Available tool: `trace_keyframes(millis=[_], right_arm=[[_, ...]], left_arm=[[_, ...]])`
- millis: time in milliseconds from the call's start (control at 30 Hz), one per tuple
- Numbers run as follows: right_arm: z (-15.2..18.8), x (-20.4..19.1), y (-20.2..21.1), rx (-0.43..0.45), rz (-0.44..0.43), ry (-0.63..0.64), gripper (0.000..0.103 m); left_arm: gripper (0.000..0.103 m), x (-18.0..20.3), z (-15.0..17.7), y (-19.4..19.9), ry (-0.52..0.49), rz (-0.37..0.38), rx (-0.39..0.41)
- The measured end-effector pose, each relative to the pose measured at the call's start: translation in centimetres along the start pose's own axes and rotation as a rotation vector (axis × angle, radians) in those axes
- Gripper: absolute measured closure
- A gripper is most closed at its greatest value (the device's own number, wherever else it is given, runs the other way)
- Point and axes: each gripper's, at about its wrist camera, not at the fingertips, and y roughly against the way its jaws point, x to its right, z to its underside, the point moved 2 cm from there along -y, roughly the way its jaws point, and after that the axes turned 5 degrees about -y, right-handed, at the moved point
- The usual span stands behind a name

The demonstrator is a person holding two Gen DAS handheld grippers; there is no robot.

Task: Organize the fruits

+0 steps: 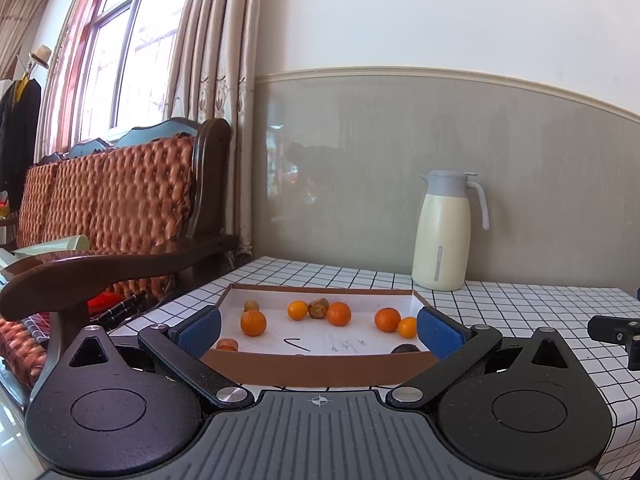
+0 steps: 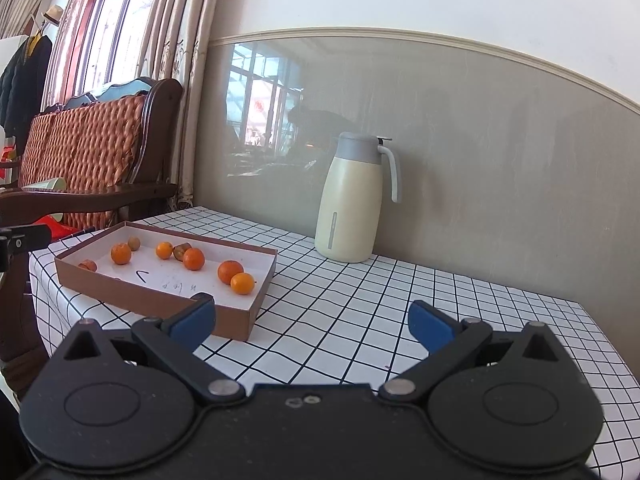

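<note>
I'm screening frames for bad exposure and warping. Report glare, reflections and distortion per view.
Left wrist view: window blown out white; wall moulding bows from fisheye; box near wall soft. Right wrist view: glossy wall panel mirrors bright windows; tablecloth grid lines curve; kettle sharp.

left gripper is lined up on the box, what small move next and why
Probably ease the left gripper forward and down over the near wall of the box toward an orange. Both grippers are open and empty, all fruit sits loose in the box, and the right gripper hangs over bare cloth beside it.
</note>
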Motion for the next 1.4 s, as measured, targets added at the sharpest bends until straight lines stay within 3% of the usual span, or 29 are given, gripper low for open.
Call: trace_keyframes(millis=[1400], right_arm=[[0.06, 0.05, 0.03, -0.003, 0.001, 0.003, 0.006]], left_arm=[[0.000, -0.07, -0.14, 0.29, -0.003, 0.003, 0.027]])
